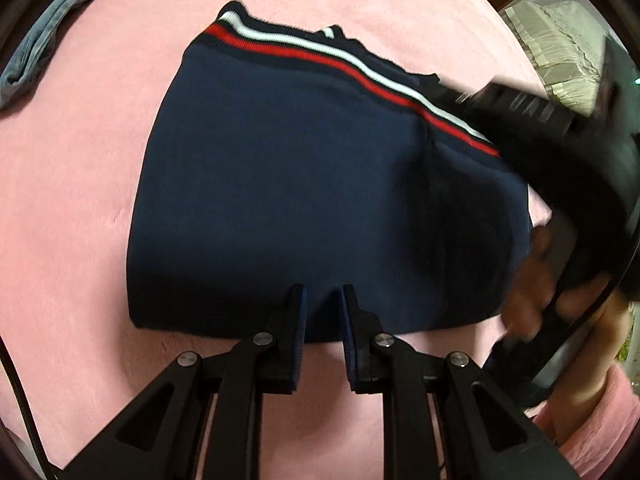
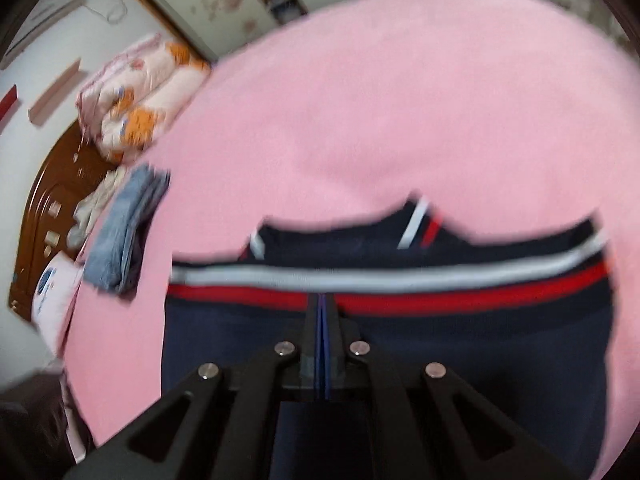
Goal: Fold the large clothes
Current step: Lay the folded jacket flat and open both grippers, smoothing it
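Note:
A navy sweater [image 1: 280,184] with a red and a white stripe lies folded into a rectangle on the pink bed cover [image 1: 80,200]. My left gripper [image 1: 323,294] is open, its fingers over the sweater's near edge with nothing between them. My right gripper shows blurred at the right of the left wrist view [image 1: 516,108], over the striped end. In the right wrist view the sweater [image 2: 480,344] lies below my right gripper [image 2: 322,300], whose fingers are closed together with no cloth seen between them.
A folded grey-blue garment [image 1: 52,40] lies at the far left of the bed; it also shows in the right wrist view [image 2: 124,228]. A patterned quilt [image 2: 136,96], a wooden headboard [image 2: 44,208] and a white pillow [image 2: 52,288] are at the bed's end.

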Tool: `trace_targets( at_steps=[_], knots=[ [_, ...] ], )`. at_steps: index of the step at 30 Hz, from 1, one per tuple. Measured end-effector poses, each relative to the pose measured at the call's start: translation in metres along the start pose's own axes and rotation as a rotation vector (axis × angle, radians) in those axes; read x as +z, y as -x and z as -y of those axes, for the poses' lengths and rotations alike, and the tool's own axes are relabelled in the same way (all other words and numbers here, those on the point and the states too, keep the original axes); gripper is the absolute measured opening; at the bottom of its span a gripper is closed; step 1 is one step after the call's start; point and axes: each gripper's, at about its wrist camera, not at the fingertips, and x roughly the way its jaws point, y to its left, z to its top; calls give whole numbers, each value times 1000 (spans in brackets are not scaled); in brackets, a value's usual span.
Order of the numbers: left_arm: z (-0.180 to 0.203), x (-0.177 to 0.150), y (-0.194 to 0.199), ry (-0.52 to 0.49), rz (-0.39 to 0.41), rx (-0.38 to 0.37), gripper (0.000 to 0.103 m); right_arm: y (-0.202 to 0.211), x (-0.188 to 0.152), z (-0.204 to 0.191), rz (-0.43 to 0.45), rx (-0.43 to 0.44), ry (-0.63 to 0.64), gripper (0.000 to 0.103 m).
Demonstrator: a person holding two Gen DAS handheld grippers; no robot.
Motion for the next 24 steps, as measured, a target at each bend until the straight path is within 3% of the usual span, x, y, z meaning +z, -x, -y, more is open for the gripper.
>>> trace_targets(
  at_steps=[2, 6, 12, 14, 16, 21, 24],
  knots=[
    [-2, -4, 1, 14, -1, 3, 15, 10, 8, 7, 37, -5, -47, 0],
    [-16, -16, 7, 111, -15, -38, 16, 22, 10, 14, 20, 14, -71, 0],
    [-42, -31, 10, 286, -17, -96, 24, 21, -20, 13, -97, 18, -50, 0],
    [-49, -33, 11, 314, -9, -130, 29, 17, -31, 11, -132, 19, -53, 0],
    [-55, -35, 12, 339, 8, -166, 40, 13, -43, 9, -160, 2, -46, 0],
    [-67, -36, 17, 373, 28, -179, 43, 16, -62, 9, -172, -19, -57, 0],
    [-72, -37, 14, 393, 22, -178, 43, 26, -65, 14, -172, -74, -63, 0]
  ],
)
